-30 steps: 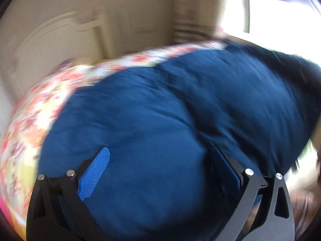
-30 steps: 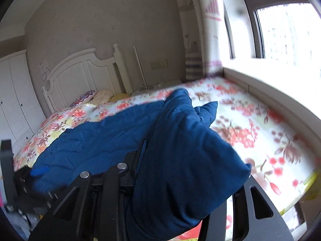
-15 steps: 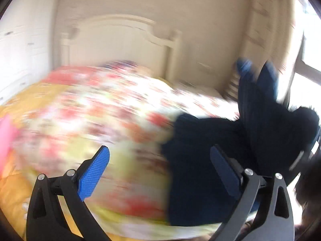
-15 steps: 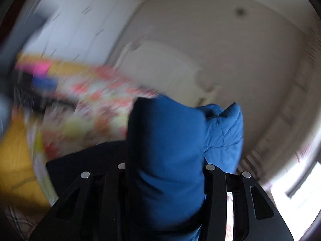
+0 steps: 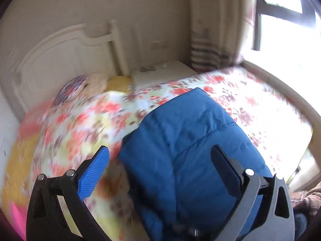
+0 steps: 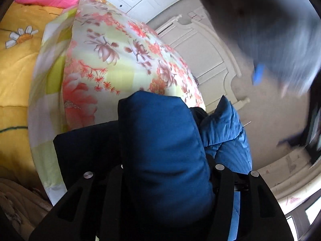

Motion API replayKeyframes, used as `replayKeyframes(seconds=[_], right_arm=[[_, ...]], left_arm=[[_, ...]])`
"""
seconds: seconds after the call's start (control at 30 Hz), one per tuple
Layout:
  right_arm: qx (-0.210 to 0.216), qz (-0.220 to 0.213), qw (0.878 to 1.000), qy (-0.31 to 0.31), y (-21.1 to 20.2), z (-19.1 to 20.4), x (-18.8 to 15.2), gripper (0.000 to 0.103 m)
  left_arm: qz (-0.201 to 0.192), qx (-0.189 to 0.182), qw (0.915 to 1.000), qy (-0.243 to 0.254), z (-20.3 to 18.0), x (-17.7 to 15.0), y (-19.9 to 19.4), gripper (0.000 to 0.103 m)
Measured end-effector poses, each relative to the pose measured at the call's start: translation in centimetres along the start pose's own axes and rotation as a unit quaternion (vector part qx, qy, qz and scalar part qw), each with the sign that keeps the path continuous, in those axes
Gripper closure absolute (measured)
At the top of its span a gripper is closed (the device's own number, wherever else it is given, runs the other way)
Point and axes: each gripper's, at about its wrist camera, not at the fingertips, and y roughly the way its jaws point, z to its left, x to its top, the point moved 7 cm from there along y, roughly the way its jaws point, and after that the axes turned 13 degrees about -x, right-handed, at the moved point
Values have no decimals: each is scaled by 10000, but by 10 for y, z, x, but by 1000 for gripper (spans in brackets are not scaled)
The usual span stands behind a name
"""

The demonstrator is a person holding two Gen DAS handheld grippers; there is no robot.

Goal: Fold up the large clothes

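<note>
The right gripper (image 6: 168,180) is clamping a thick fold of the blue padded jacket (image 5: 190,144), which is lying lengthwise away across the floral bed (image 5: 84,120), directly ahead of the left gripper (image 5: 160,160), gaping empty.

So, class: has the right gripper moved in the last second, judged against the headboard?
Yes. The right gripper, shut on the blue jacket, has swung and rolled: the white headboard shifted from upright at left to tilted at upper right.

No readable text, label or number appears anywhere.
</note>
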Motion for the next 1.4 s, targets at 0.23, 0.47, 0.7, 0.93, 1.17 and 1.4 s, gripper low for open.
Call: replayKeyframes(seconds=[0.23,0.47,0.7,0.93,1.17,1.4], right_arm=[[338,-569,9974,298,-39,-15,-9,33],[1182,-834,9627,2286,-85,-126,-46,32],[1297,129,9201,3693,-7,-178,-101,34],[1765,372,9377,2968,31,-105,-96,32],[2040,306,9406,2696,19,-152,-108,32],[1365,473,9070,3957,130,-266,-127,52]], left_arm=[[1108,-43,9938,105,30,-15,128,2],[364,-61,9973,-633,68,-49,131,2],[167,67,9975,-684,64,-48,120,2],[-27,151,9961,-869,69,-55,110,2],[165,1369,9882,-668,63,-65,79,2],[14,1477,9845,-948,71,-79,67,2]])
